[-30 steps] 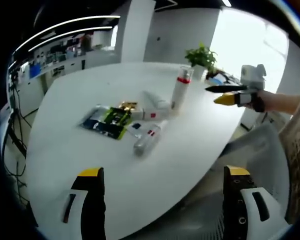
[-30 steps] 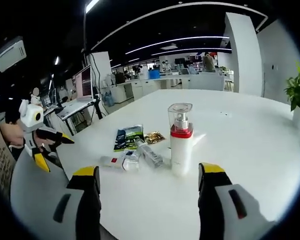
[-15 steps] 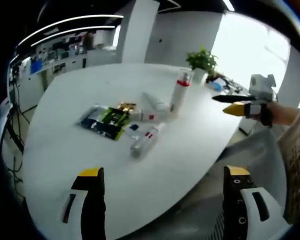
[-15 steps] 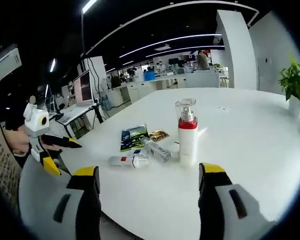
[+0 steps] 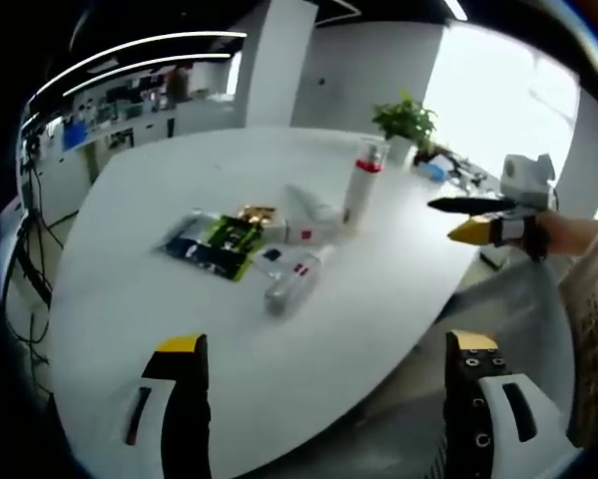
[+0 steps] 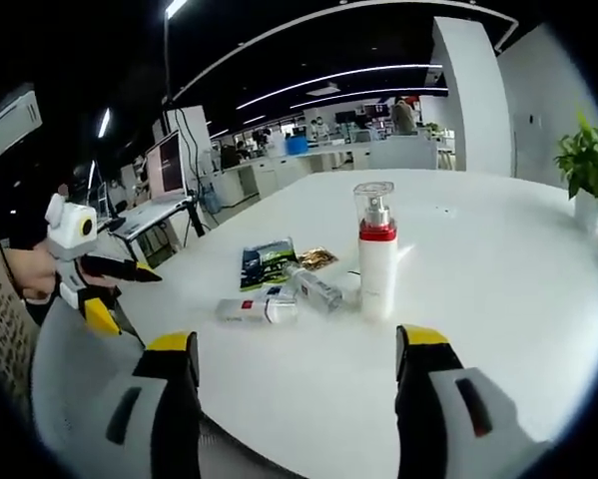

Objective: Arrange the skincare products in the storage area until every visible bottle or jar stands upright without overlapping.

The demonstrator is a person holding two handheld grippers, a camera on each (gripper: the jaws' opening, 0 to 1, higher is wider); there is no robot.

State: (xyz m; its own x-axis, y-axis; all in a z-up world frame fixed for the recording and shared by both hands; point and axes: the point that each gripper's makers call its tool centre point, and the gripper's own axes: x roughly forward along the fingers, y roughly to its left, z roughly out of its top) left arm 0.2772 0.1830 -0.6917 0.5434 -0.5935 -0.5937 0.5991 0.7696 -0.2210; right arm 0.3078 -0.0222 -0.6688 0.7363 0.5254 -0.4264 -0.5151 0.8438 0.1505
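A white pump bottle with a red band and clear cap [image 5: 359,184] [image 6: 376,251] stands upright on the white table [image 5: 159,329] [image 6: 498,279]. Two tubes lie flat beside it: one nearer the table's edge [image 5: 291,280] [image 6: 257,309], one next to the pump bottle [image 5: 307,203] [image 6: 315,287]. A small white box with a red mark [image 5: 300,233] lies between them. My left gripper [image 5: 323,424] is open, well short of the products. My right gripper [image 6: 297,404] is open too, its jaws wide apart; it also appears at the right of the left gripper view [image 5: 473,219], off the table.
Dark green and gold sachets [image 5: 219,238] [image 6: 269,262] lie flat by the tubes. A potted plant [image 5: 403,117] [image 6: 590,170] stands at the table's far side. A grey chair back [image 6: 79,369] sits by the table edge. Office desks stand behind.
Both views have shifted slightly with the hands. The products on the table have not moved, and both grippers stay open.
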